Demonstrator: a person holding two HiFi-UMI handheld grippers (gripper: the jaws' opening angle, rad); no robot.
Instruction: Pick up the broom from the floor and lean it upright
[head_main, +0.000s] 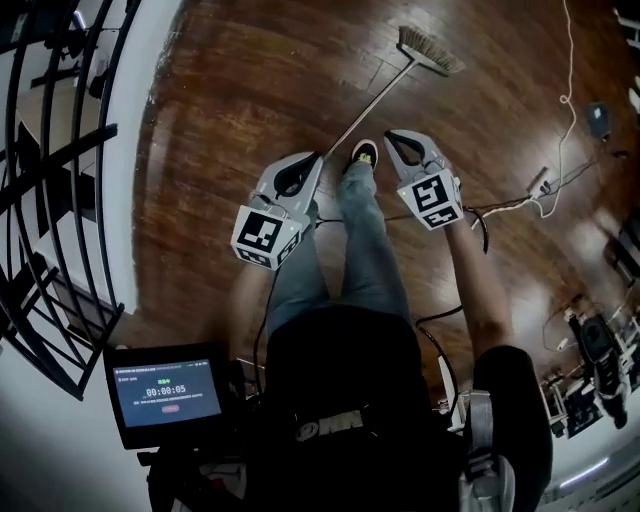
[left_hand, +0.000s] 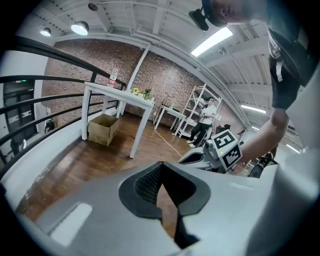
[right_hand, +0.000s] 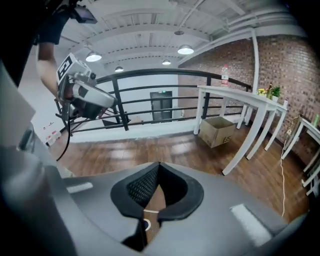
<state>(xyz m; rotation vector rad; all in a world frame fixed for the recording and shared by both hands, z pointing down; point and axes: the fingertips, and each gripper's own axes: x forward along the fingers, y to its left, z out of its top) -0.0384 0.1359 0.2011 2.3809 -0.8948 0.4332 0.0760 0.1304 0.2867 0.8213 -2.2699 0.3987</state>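
Both grippers are clenched with nothing in them. The left gripper (head_main: 314, 158) and the right gripper (head_main: 393, 136) hang over the wood floor (head_main: 220, 110) just in front of the person's knees. In the left gripper view its own jaws (left_hand: 161, 165) meet at the tips, with only bare boards in the gap behind. The right gripper view shows the same (right_hand: 159, 165).

The broom (head_main: 385, 89) lies flat on the floor in the upper middle of the head view. Its long axis runs on a diagonal from just left of centre up toward the upper right. The brush head (head_main: 430, 50) is the far end, with its bristles spread crosswise to the stick. The bare end of the handle points back at the person and stops just beside the left gripper's tips and the shoe (head_main: 365, 153).

Several things could go wrong:
- **Shut jaws:** they would only push the handle, and a thin round stick on smooth boards would likely roll or skid away.
- **Grip point:** a hold at the near end leaves the whole length and the brush head hanging far out, so the broom could twist or sag in the pads as it is lifted.
- **The shoe:** it sits close enough to knock the handle.
- **The cable:** a swinging brush head could catch the white cable (head_main: 570, 90) at the right of the frame.
- **Leaning:** the foot of the broom may slide out on the polished floor unless it is set steeply against something firm, such as the railing (head_main: 60, 150) at the left.
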